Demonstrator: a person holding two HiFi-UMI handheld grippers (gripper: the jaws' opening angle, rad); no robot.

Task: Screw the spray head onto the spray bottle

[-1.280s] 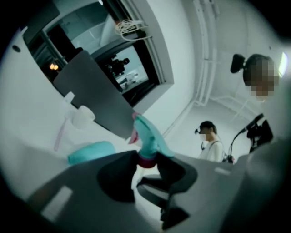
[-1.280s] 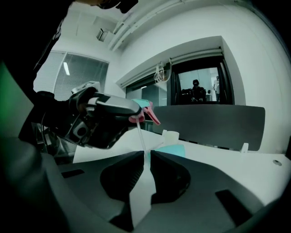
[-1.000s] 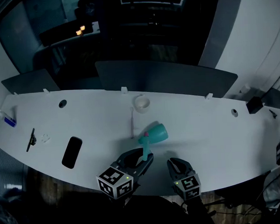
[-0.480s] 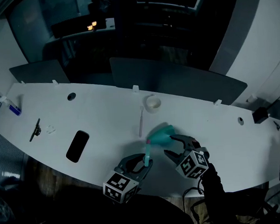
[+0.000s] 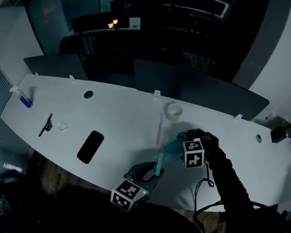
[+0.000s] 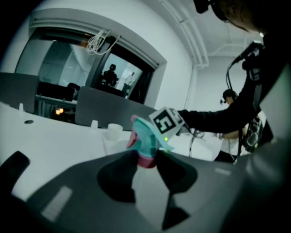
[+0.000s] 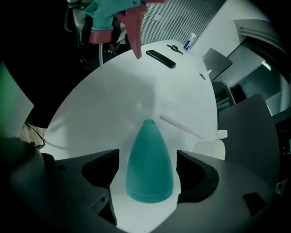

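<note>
A teal spray bottle [image 5: 172,147] lies on its side on the white table [image 5: 116,115], neck pointing away in the right gripper view. My right gripper [image 5: 185,143] points steeply down over it. Its jaws have just been opening and now straddle the bottle [image 7: 150,161], with table showing on both sides, so the right gripper [image 7: 148,170] is open. My left gripper [image 5: 155,169], near the table's front edge, is shut on the teal spray head [image 5: 159,160] just below its pink collar [image 6: 146,159]. The spray head [image 7: 113,13] shows its pink trigger and thin dip tube.
A black phone [image 5: 90,146] lies left of centre. A white stick [image 5: 159,127] and a small white cup [image 5: 174,111] sit behind the bottle. A dark clip [image 5: 45,124] and a small blue-capped vial [image 5: 24,99] are at the far left. Grey partitions stand behind.
My right gripper has moved from the table's front edge up over the bottle, rolled over and opened. The left gripper with the spray head has shifted slightly.
</note>
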